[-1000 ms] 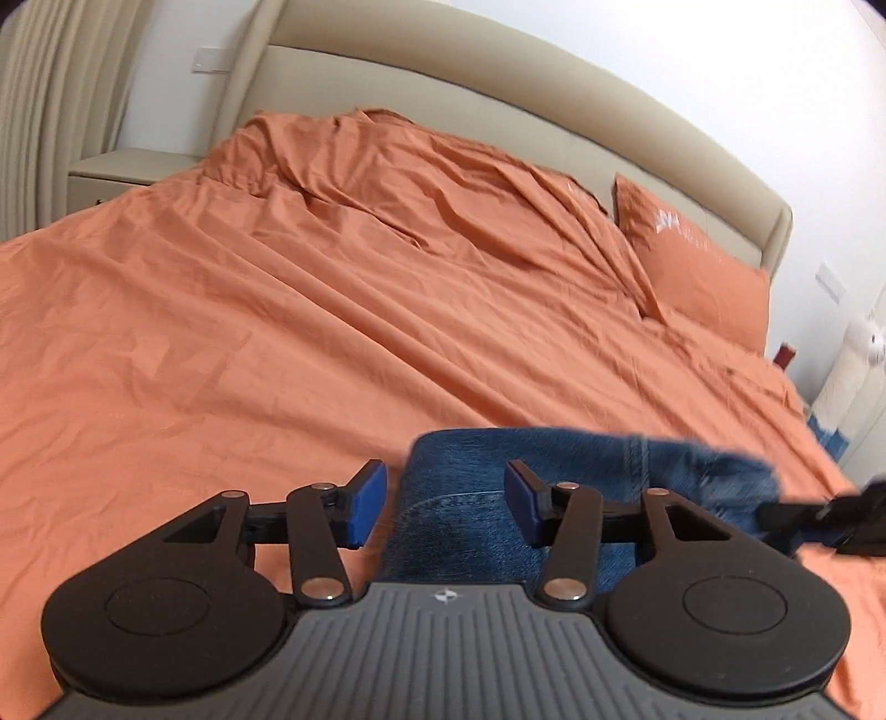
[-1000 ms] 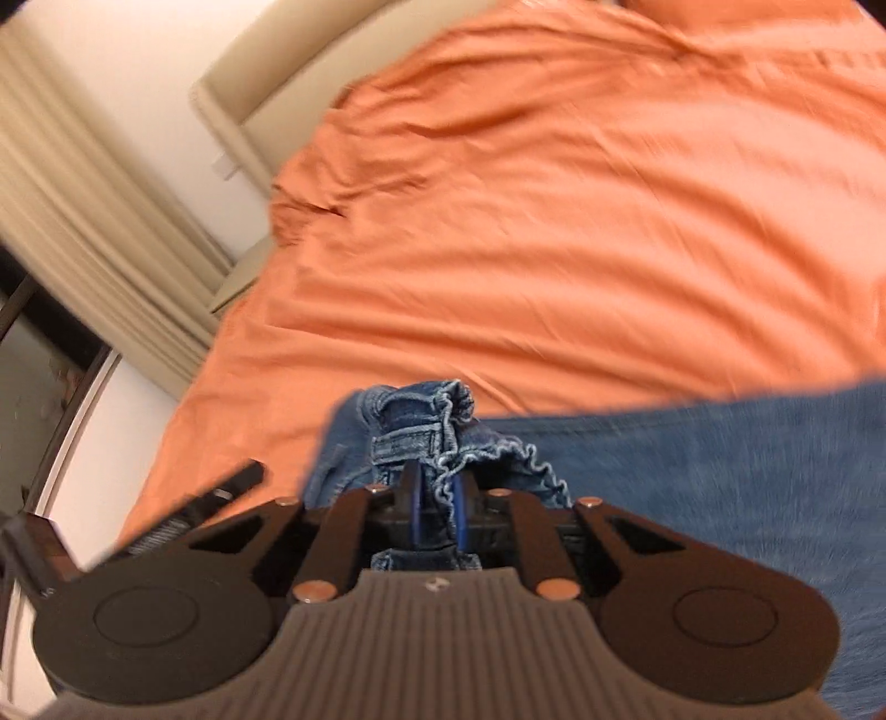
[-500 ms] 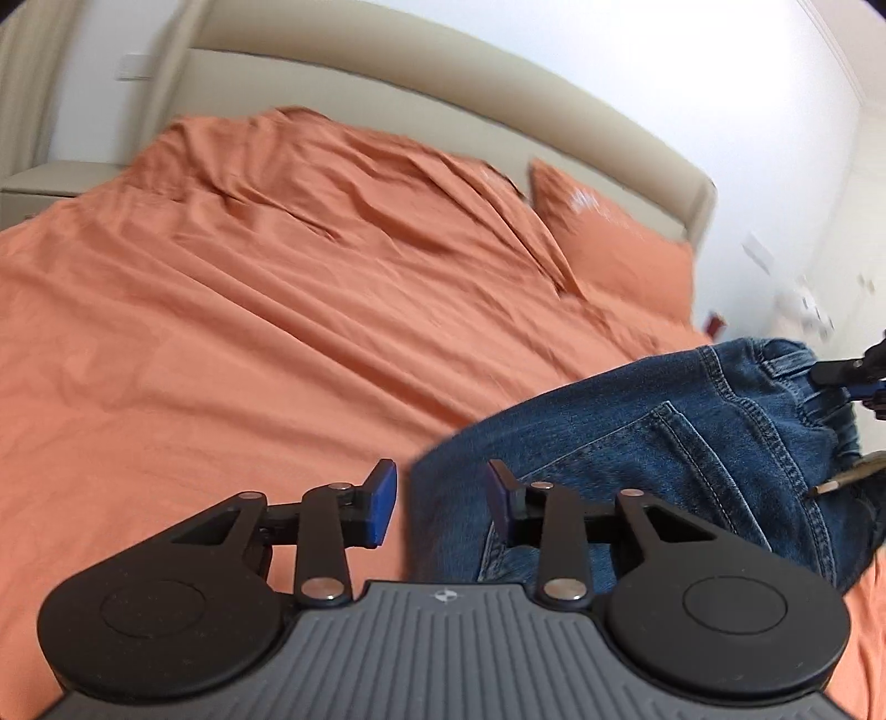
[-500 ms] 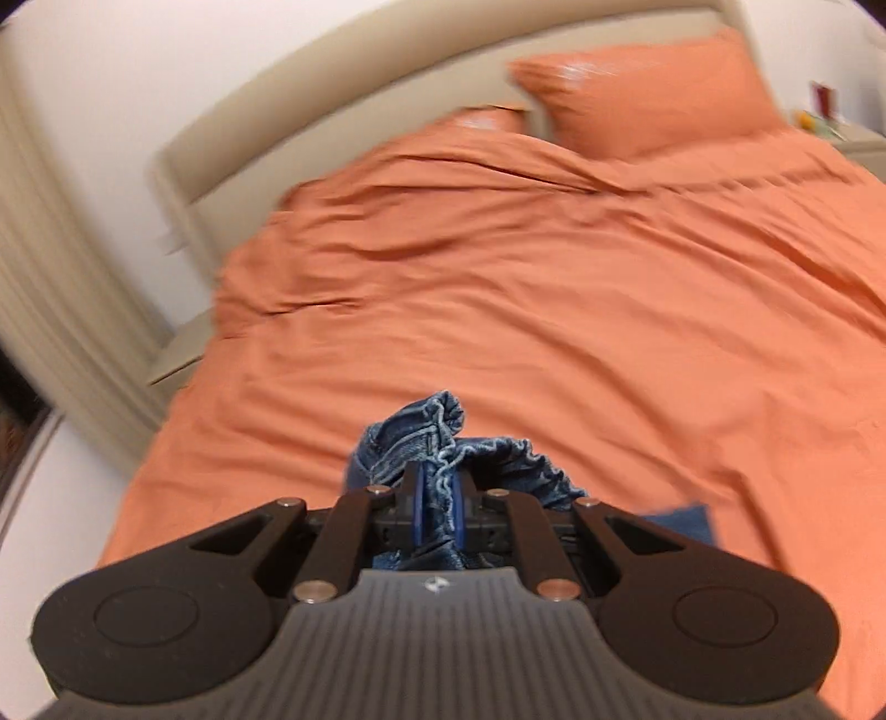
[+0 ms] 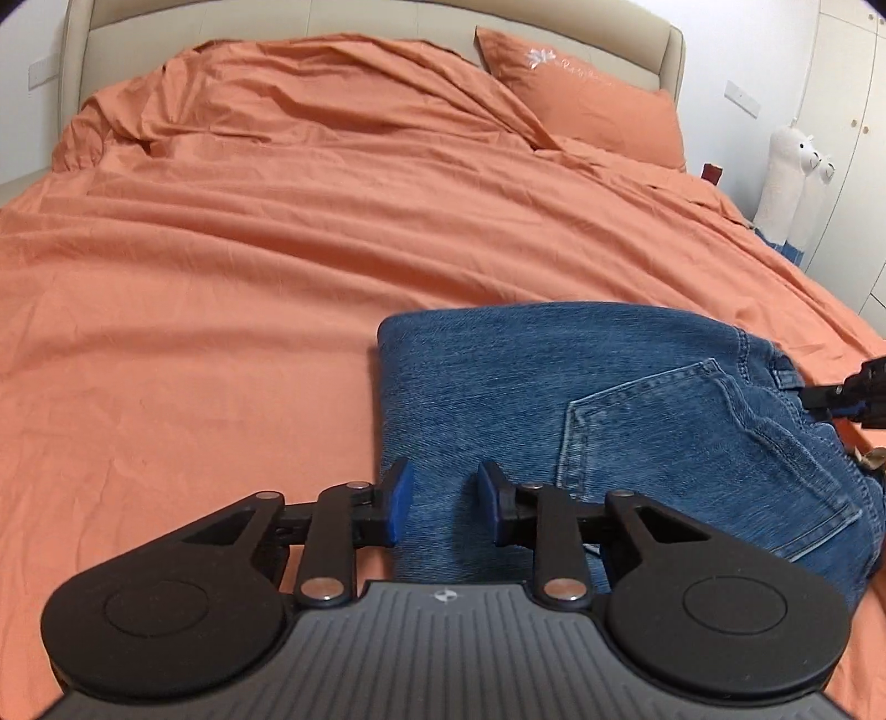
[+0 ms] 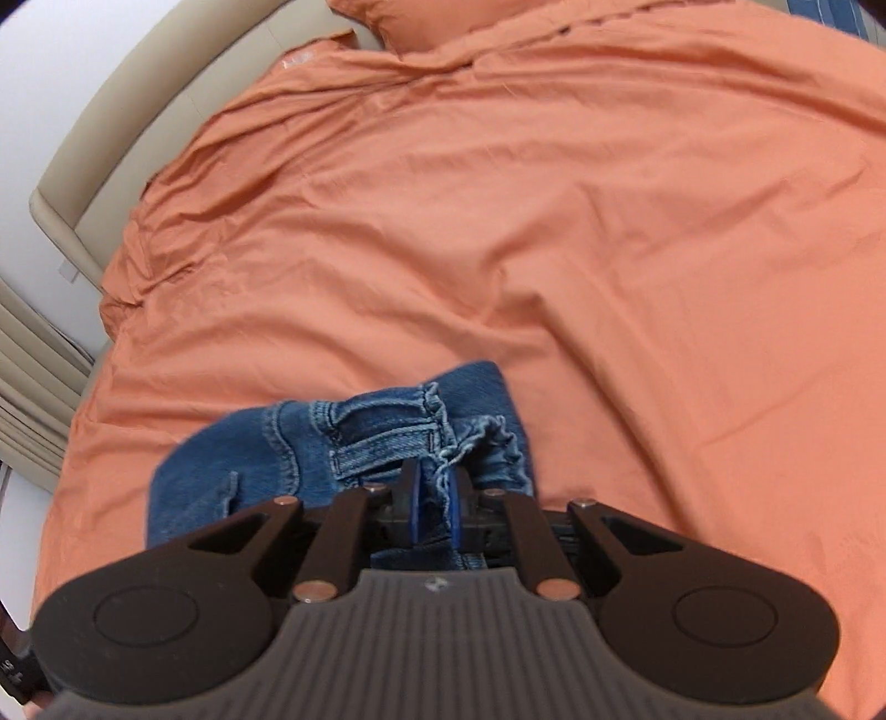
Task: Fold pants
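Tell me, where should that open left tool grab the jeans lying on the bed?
Probably the folded edge of the jeans just ahead of the left gripper, coming from above. There the denim lies flat in a thick, straight fold on the orange bedcover, so the fingers can straddle it. The right gripper already pinches the frayed waistband end.

Ahead of my left jaws and off to their left, the orange bedspread (image 5: 266,266) lies flat and bare, open room to pass. Directly beneath and to their right the folded jeans (image 5: 554,399) cover the bed. Far ahead the pillow (image 5: 592,105) and beige headboard (image 5: 653,50) close the way; a plush toy (image 5: 789,177) stands beyond the far right edge. Ahead of my right jaws, past the bunched denim, the bedspread is clear up to the headboard.
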The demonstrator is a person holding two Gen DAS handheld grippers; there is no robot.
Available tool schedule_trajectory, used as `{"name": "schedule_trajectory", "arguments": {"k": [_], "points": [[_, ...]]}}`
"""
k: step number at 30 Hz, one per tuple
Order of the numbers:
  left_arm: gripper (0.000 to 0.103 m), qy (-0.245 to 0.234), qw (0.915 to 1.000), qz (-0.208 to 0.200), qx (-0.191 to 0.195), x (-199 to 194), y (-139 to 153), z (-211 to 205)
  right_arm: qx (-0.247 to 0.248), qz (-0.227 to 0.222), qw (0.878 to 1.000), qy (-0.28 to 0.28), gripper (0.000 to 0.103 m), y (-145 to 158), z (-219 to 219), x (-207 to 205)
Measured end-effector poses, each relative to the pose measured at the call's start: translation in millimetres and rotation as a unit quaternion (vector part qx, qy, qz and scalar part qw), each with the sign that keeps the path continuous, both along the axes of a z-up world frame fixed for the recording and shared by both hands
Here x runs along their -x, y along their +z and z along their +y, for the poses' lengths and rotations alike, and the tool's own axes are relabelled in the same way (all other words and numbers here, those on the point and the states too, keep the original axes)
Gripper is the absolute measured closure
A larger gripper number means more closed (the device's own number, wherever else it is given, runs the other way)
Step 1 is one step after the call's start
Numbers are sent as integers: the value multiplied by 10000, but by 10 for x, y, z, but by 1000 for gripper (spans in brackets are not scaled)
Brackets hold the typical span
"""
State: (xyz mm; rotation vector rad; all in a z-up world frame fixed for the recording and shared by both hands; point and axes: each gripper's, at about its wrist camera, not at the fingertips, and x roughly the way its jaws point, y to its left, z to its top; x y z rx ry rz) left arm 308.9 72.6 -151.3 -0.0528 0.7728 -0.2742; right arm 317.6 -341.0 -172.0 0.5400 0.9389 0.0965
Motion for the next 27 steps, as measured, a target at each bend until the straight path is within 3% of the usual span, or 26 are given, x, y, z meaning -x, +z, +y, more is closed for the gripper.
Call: {"name": "schedule_trajectory", "arguments": {"k": [3, 6, 9, 12, 13, 16, 22, 27], "points": [[69, -28, 10000, 15, -61, -31, -12, -8, -182, 64, 9998, -61, 100, -182, -65, -27], [68, -12, 9999, 30, -139, -8, 32, -11, -280, -1, 9996, -97, 97, -179, -73, 3], [63, 47, 9993, 77, -363, 90, 188, -8, -233, -227, 9993, -155, 83, 14, -66, 155], [49, -89, 9992, 150, -365, 272, 397, 32, -284, -590, 9975, -263, 70, 268, -125, 481], [42, -220, 9990, 220, -320, 336, 465, 35, -335, -646, 9968, -315, 68, 324, -148, 612], [41, -636, 9961, 354, -489, 571, 620, -20, -448, -539, 9957, -606, 65, 342, -217, 966], [33, -1597, 9771, 382, -1354, 1177, 655, -209, -1554, -25, 9823, -1046, 60, 84, -394, 1285], [30, -1971, 9591, 615, -1934, 1408, 429, -352, -1864, 142, 9771, -1021, 61, -65, -361, 1280]]}}
